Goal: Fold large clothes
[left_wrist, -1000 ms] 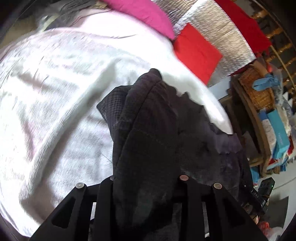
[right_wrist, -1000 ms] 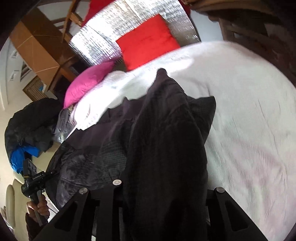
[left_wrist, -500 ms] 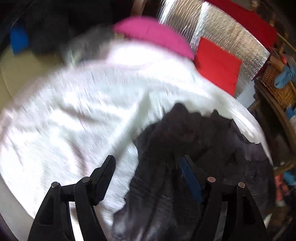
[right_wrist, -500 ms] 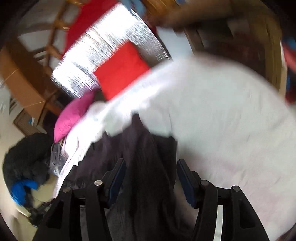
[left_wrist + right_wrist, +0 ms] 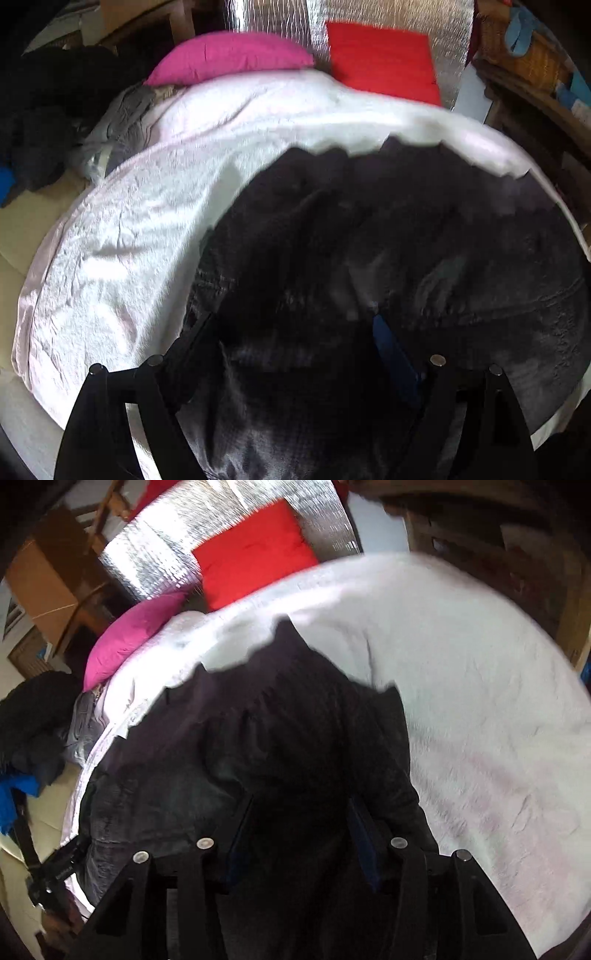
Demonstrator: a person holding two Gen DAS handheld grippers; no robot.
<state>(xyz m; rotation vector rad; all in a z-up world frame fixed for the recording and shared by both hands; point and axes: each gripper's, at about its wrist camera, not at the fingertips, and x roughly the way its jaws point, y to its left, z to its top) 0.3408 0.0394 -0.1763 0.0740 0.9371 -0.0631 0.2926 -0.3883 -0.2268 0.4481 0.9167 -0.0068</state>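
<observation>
White bedding (image 5: 140,236) covered the bed, pink pillow (image 5: 229,55) up top. Dark garment (image 5: 388,240) lay bunched on it. Left gripper (image 5: 291,343) had just spread wide, fabric loose between. Right gripper (image 5: 299,827) had just been closing, cloth between; grip unclear.

A large garment (image 5: 388,240) lies spread on the near side of a bed (image 5: 129,240), with bare sheet to its left in the left wrist view. Two pillows (image 5: 232,55) sit side by side at the head, before a headboard panel (image 5: 388,11). A heap of clothes (image 5: 44,110) lies off the bed's left edge. Wooden shelving (image 5: 535,74) stands to the right.
</observation>
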